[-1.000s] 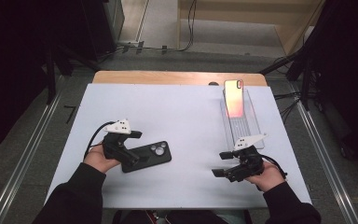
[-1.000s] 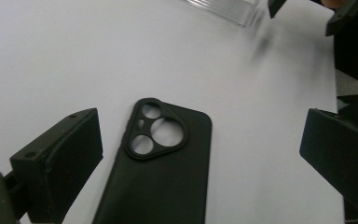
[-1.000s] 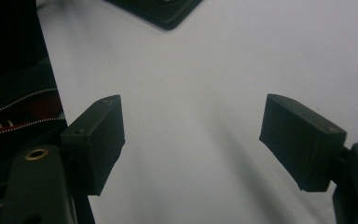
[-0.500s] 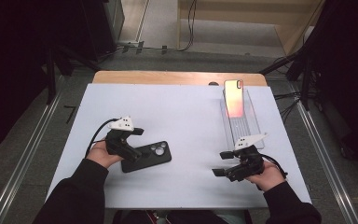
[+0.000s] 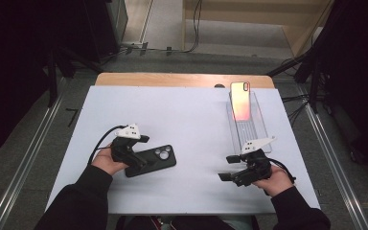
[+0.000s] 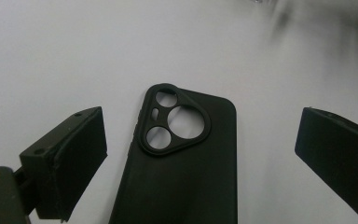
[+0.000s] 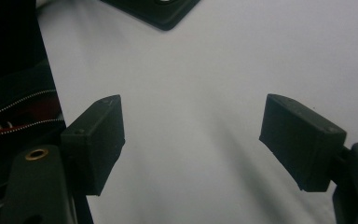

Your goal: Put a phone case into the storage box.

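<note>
A black phone case (image 5: 155, 160) lies back up on the white table (image 5: 182, 120), its camera cutout (image 6: 175, 119) facing me. My left gripper (image 5: 143, 151) hovers over the case's left end and is open. In the left gripper view the case (image 6: 186, 177) sits between the wide-apart jaws, and neither pad touches it. My right gripper (image 5: 228, 167) is held low near the table's front right, open, with bare table between its jaws (image 7: 191, 121). A phone (image 5: 240, 100) with a pink-orange glowing screen rests on a clear tray (image 5: 251, 132) at the back right.
A corner of the black case (image 7: 158, 11) shows at the top of the right gripper view. The person's dark sleeves (image 5: 81, 201) come in over the table's front edge. Beyond the table's far wooden edge (image 5: 182, 79), cables run along the floor.
The left gripper has edged slightly towards the case. The right gripper and the case have not moved.
</note>
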The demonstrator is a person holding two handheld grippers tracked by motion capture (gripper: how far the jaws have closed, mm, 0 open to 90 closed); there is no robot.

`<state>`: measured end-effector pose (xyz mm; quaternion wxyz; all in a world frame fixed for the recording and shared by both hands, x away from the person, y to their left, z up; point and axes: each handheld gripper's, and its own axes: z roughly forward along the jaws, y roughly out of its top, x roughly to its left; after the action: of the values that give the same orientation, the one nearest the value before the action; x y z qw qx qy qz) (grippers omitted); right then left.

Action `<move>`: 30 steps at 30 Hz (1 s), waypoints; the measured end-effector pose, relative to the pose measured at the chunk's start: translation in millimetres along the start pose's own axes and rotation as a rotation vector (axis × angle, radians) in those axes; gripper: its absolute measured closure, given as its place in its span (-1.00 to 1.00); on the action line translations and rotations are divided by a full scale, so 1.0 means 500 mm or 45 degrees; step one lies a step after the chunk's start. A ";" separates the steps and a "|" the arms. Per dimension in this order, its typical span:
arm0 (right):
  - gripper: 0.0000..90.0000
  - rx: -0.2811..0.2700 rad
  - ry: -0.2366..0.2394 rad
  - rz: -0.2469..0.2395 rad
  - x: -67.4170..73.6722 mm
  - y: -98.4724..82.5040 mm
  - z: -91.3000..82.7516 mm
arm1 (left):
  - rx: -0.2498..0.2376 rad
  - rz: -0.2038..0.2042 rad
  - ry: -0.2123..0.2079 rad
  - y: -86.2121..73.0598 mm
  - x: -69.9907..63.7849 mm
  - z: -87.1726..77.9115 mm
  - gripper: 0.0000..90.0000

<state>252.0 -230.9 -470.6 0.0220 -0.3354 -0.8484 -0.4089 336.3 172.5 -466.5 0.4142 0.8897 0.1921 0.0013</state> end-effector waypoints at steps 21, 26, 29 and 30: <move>-0.56 0.001 0.003 -0.002 0.003 0.001 0.002 | 0.105 0.016 0.020 -0.038 0.010 0.043 -0.95; -0.56 0.011 -0.005 -0.002 0.002 -0.001 0.003 | 0.172 0.066 0.027 -0.045 0.004 0.055 -0.95; -0.56 0.016 -0.007 0.003 0.002 -0.001 0.004 | 0.181 0.079 0.036 -0.047 0.004 0.058 -0.95; -0.56 0.014 -0.006 0.001 0.002 -0.001 0.004 | 0.179 0.080 0.038 -0.048 0.003 0.059 -0.95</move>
<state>251.4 -229.2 -472.1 0.0222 -0.3366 -0.8506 -0.4034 334.4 165.4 -503.8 0.3477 0.9220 0.1699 0.0140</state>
